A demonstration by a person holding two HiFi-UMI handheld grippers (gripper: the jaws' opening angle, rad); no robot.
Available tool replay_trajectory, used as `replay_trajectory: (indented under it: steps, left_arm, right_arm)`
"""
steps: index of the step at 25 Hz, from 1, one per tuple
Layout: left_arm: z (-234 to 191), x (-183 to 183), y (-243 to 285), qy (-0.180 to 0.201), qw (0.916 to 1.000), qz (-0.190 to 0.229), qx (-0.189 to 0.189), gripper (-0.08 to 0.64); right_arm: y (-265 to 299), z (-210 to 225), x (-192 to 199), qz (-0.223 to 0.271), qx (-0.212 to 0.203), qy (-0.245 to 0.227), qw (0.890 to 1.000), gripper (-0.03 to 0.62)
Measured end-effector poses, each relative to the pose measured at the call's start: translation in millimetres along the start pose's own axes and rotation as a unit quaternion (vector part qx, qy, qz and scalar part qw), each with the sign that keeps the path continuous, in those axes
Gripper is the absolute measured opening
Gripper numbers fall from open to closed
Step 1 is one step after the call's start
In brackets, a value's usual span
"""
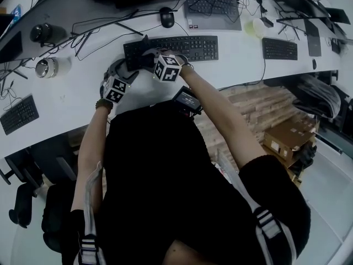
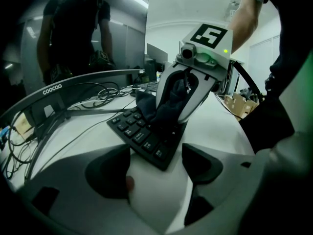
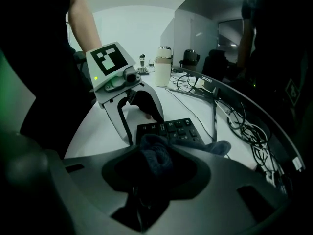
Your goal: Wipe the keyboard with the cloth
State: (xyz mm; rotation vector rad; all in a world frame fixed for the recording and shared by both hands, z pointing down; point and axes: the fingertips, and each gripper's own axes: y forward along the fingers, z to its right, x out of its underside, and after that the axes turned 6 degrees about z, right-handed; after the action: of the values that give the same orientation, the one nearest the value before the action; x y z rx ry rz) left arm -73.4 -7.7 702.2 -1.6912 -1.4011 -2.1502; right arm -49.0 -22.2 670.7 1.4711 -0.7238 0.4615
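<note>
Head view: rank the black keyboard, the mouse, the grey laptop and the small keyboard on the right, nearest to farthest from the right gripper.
1. The black keyboard: directly under the right gripper, which presses the cloth on its left end.
2. The mouse: just beyond that keyboard.
3. The grey laptop: farther back, to the right.
4. The small keyboard: far right along the desk.

Head cam looks steeply down from above the person onto the white desk (image 1: 71, 87) and keyboard (image 1: 182, 47). The left gripper (image 1: 126, 70) cam and right gripper (image 1: 148, 57) cam sit low, right by the keyboard's end, facing each other, so all three views share it.
</note>
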Motion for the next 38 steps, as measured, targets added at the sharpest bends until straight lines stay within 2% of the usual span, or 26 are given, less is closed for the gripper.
replay_trajectory:
  steps: [12,18,23,29,32,34,36,38]
  left_arm:
    - [-1,-2,-1,-0.002,1.0000,0.001,-0.001,0.328]
    - [-1,-3,-1,-0.004,1.0000,0.001,-0.002,0.330]
    - [0,-5,-2,-0.009,0.9999,-0.007,0.002,0.330]
    - [0,-4,-2,-0.007,1.0000,-0.002,0.003,0.328]
    - [0,-5,-2,-0.004,1.0000,-0.001,0.001,0.328]
    - [-1,-2,-2,0.001,1.0000,0.003,-0.002,0.328]
    - [-1,-1,-2,0.003,1.0000,0.006,-0.004,0.328]
    - [0,-1,-2,0.005,0.9999,0.008,-0.004,0.328]
  right_arm:
    - [18,-4,-15,-0.023,-0.022,-0.024,0.999,0.133]
    - [27,-12,-21,-0.034,-0.029,-0.085,0.995,0.135]
    - [36,-14,-31,-0.031,-0.044,-0.088,0.995,0.137]
    - [27,-6,-40,-0.019,-0.035,-0.018,0.999,0.140]
    - [-5,20,-38,0.023,0.010,0.058,0.998,0.143]
    - [-36,43,-28,0.058,0.058,0.123,0.989,0.143]
    - [-74,65,-13,0.094,0.117,0.186,0.971,0.144]
    - [-114,81,14,0.111,0.182,0.226,0.950,0.146]
